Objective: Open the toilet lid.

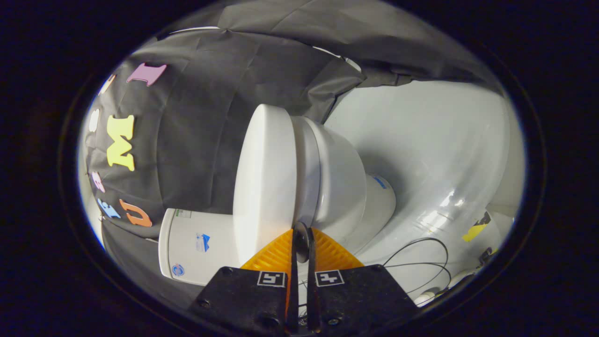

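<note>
Camera rolled hard to one side; the whole scene reads sideways.

Tongs (302, 234): the two orange ribbed fingers (276, 255) meet at the tips with only a thin dark slit between them. The tips sit right at the front edge of the toilet lid (264, 182), at the seam where lid meets seat (306, 168). Closed or very nearly so. I cannot tell whether the lid's rim is pinched between the tips or whether they merely touch it: the contact spot is hidden by the fingers themselves and by a dark rounded piece between them. Black mounts with square markers (271, 279) cover the finger roots.

Lid: white, down flat on the seat, no gap visible along the seam. Bowl (344, 187) lies beyond the seat, narrowing to the pedestal (381, 201), whose foot is partly behind the bowl.

Tank (196, 245): white, beside the lid, its near end cut off by the left mount. Small stickers on it, too small to make out.

Floor (421, 140): pale, glossy, with glare patches. Thin black cables (421, 255) loop across it near the right mount; where they lead is out of frame. A yellow-and-black scrap (476, 229) and some small white items at the far rim are too distorted to identify.
</note>
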